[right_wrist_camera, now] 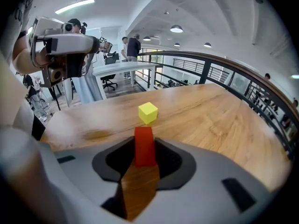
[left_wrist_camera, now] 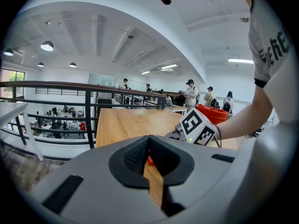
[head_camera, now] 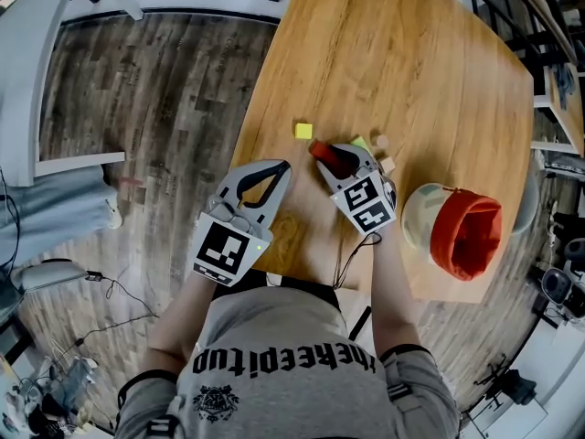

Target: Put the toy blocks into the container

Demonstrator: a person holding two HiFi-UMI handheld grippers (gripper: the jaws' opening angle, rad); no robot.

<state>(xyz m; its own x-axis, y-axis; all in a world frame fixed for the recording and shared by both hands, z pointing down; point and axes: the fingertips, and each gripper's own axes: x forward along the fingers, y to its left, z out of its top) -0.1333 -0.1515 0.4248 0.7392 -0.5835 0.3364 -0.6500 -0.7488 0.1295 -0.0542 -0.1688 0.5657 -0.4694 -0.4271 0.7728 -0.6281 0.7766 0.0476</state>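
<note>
Right gripper [right_wrist_camera: 144, 143] clamps the red block [right_wrist_camera: 144, 149], an oblong whose long axis runs out along the jaws, nose toward the yellow cube [right_wrist_camera: 147, 112] just ahead. Left gripper [left_wrist_camera: 149, 138] sits pinched together, empty. Wooden table [right_wrist_camera: 215, 120] underneath, railing [right_wrist_camera: 219, 65] beyond. Red container [head_camera: 466, 234] lies off the right gripper's right. Other blocks [head_camera: 382, 144] peek out, half hidden behind it.

Light-brown wooden bench [head_camera: 411, 71]. Dark, weathered wood-plank floor [head_camera: 155, 90] beside it, with thin black cables [head_camera: 110, 286] trailing across. Black metal railing [left_wrist_camera: 88, 115] beyond the bench's far edge. Round white ceiling lamps [left_wrist_camera: 46, 45]. Group of people standing [left_wrist_camera: 191, 93] in the background. Long white table [right_wrist_camera: 124, 68] with black office chair [right_wrist_camera: 110, 82] beside it.
</note>
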